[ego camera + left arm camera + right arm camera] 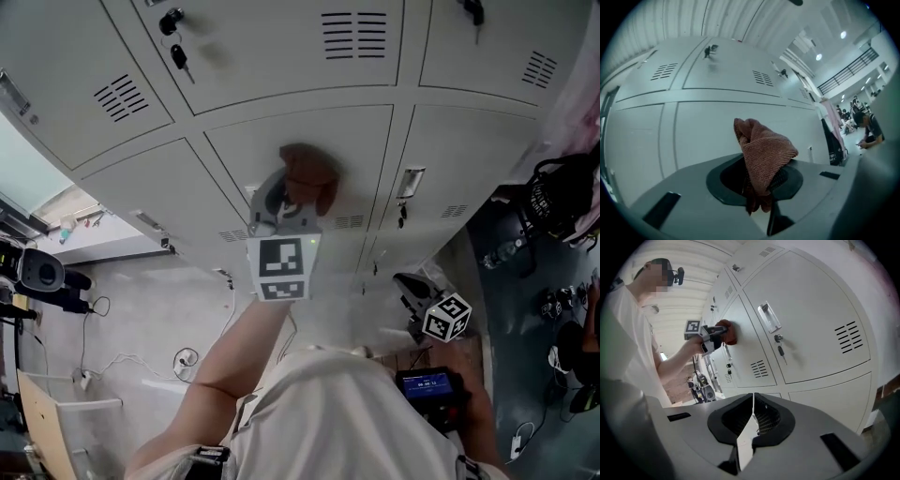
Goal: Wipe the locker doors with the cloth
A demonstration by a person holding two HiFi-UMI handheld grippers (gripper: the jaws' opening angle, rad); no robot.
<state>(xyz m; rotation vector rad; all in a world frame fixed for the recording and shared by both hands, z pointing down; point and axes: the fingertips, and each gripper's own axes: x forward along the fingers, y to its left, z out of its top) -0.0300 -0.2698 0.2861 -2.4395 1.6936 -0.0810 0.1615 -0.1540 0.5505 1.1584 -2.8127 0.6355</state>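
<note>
- Our left gripper (759, 183) has its jaws clamped on the cloth (765, 152), a rust-brown, ribbed wad that bunches up past the jaw tips.
- The cloth sits against a locker door (309, 131) of smooth, pale grey metal, near that door's slatted vent (349, 222).
- Our right gripper (753, 414) has its jaws closed together with nothing between them, low and well apart from the cloth.
- We see a key (178, 56) hanging from the lock of an upper door.
</note>
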